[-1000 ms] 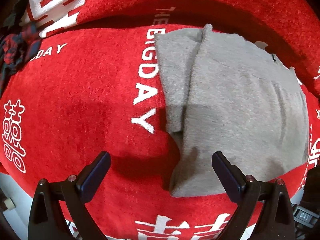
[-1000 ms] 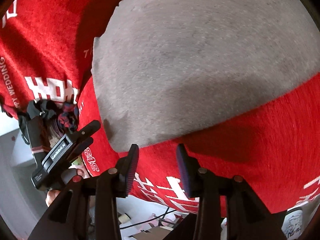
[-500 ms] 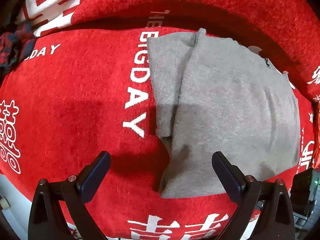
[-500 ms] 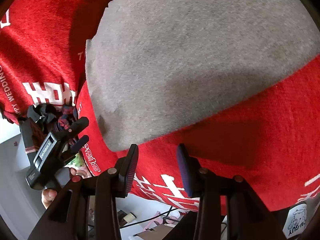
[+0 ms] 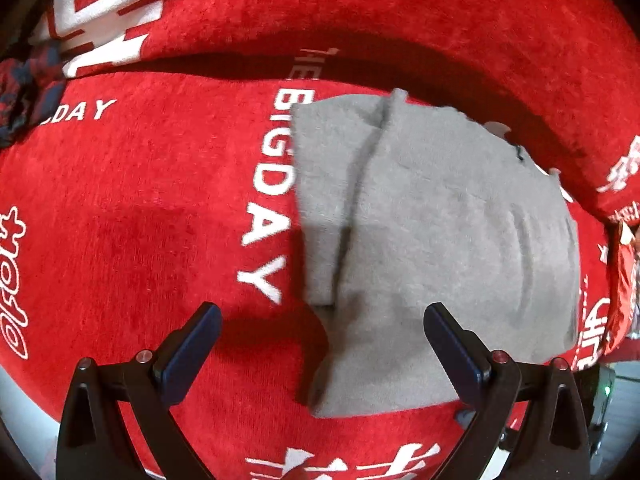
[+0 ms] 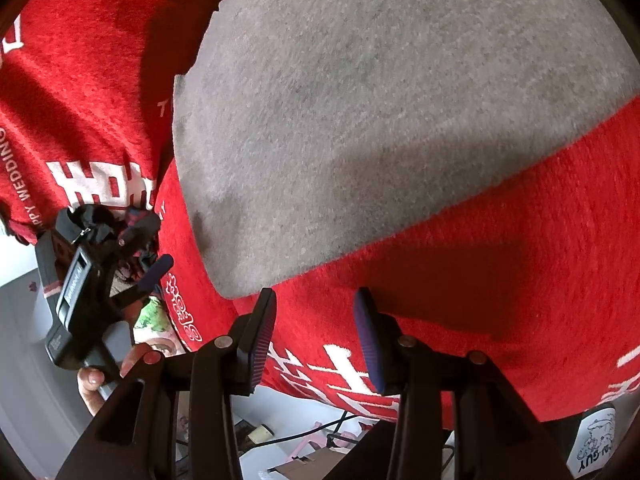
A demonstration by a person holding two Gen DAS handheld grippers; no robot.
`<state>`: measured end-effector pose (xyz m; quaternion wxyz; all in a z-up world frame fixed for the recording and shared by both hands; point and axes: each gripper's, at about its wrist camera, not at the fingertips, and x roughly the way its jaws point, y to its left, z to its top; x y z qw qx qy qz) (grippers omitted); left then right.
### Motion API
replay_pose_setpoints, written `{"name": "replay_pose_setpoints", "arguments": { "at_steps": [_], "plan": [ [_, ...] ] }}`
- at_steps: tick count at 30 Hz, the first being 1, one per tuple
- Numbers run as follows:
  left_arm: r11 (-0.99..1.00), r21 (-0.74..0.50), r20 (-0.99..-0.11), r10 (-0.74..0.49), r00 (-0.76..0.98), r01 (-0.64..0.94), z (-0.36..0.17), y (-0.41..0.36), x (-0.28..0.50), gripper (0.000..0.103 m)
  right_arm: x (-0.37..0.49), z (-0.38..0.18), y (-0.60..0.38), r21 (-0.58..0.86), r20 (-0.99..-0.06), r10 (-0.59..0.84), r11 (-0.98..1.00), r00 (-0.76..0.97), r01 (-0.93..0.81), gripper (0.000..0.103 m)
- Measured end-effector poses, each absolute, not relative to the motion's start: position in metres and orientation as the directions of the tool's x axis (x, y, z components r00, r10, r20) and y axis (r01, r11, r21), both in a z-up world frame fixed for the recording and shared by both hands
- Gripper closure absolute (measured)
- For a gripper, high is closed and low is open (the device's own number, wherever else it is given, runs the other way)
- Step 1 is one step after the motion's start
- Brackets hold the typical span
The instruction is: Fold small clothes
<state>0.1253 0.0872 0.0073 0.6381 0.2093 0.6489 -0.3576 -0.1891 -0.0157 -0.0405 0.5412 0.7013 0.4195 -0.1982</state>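
A folded grey garment (image 5: 440, 240) lies flat on the red printed cloth (image 5: 140, 208), with a narrower folded layer along its left side. My left gripper (image 5: 320, 344) is open and empty, hovering over the garment's near left corner. In the right wrist view the same grey garment (image 6: 380, 120) fills the upper frame. My right gripper (image 6: 314, 328) is partly open and empty, just off the garment's near edge. The left gripper (image 6: 152, 256) also shows at the left of that view.
A dark plaid garment (image 5: 24, 92) is bunched at the far left on the red cloth. The red cloth's near edge (image 6: 360, 384) drops off to a floor with cables and clutter. A raised red fold (image 5: 360, 12) runs along the back.
The left wrist view shifted so the garment sits slightly farther left and nearer. The right gripper drew back a little from the garment's edge. Both stay empty.
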Motion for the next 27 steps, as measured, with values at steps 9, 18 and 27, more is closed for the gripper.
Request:
{"name": "replay_pose_setpoints", "arguments": {
  "at_steps": [9, 18, 27],
  "plan": [
    [0.664, -0.286, -0.958, -0.212, -0.193, 0.691, -0.01, 0.094, 0.14, 0.002, -0.197, -0.045, -0.003, 0.636, -0.703, 0.3, -0.14, 0.645, 0.759, 0.058],
    [0.644, -0.387, -0.922, -0.255, -0.292, 0.66, -0.022, 0.085, 0.142, 0.002, -0.202, -0.055, 0.008, 0.695, -0.655, 0.138, -0.276, 0.743, 0.664, 0.058],
    [0.63, -0.472, -0.88, -0.288, -0.379, 0.617, -0.033, 0.074, 0.15, 0.002, -0.163, -0.07, -0.001, 0.749, -0.596, 0.082, -0.302, 0.799, 0.59, 0.057]
  ]
}}
